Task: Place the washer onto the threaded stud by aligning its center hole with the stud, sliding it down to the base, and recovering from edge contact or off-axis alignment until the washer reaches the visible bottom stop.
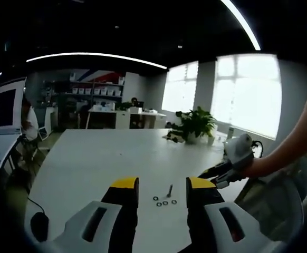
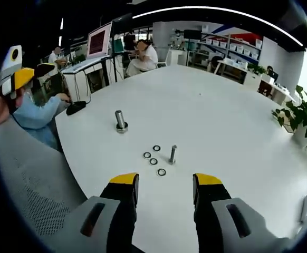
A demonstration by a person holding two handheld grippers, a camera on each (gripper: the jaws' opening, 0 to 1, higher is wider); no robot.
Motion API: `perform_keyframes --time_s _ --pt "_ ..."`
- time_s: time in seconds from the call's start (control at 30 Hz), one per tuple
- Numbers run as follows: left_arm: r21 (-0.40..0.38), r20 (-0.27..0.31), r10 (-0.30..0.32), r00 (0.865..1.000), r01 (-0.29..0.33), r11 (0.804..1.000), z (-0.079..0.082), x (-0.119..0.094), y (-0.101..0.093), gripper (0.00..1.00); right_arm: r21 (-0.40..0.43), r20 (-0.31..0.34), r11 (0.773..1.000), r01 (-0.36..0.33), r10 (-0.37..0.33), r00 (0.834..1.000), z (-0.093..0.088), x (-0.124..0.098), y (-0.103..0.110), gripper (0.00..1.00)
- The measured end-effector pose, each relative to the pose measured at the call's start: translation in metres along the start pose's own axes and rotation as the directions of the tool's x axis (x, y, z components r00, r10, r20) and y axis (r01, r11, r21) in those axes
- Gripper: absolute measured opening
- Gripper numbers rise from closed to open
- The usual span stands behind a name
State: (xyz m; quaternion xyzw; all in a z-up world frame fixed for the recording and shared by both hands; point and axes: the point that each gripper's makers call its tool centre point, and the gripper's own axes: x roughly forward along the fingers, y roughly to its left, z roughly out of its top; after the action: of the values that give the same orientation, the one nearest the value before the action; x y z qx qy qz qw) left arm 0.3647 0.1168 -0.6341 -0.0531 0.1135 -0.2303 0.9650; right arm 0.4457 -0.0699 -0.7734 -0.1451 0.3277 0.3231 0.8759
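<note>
Pre-grasp step: both grippers [image 1: 162,190] [image 2: 165,185] hovered with jaws apart, empty. Four washers [image 2: 153,161] lay loose beside the upright stud [image 2: 173,154]. Next probably calls for pinching one washer.

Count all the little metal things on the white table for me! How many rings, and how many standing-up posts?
Washers (little rings): 4
Thin threaded stud: 1
Thicker metal post: 1
Total: 6
</note>
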Motion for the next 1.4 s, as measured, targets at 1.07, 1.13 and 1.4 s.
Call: perform_keyframes --time_s 1.07,1.13,1.4 --pt "-0.005 -0.015 0.009 1.0 -0.009 1.0 -0.003 0.0 0.003 0.33 0.122 -0.07 0.991 -0.046 0.055 0.996 -0.016 0.038 0.01 0.35" --pt "-0.008 -0.018 0.009 1.0 -0.009 1.0 -0.004 0.0 0.003 0.33 0.109 -0.082 0.993 -0.047 0.056 0.995 -0.017 0.041 0.01 0.35" --pt "-0.007 -0.015 0.015 1.0 -0.015 1.0 -0.003 0.0 0.005 0.32 0.086 -0.144 0.995 -0.046 0.058 0.988 -0.03 0.054 0.007 0.33"
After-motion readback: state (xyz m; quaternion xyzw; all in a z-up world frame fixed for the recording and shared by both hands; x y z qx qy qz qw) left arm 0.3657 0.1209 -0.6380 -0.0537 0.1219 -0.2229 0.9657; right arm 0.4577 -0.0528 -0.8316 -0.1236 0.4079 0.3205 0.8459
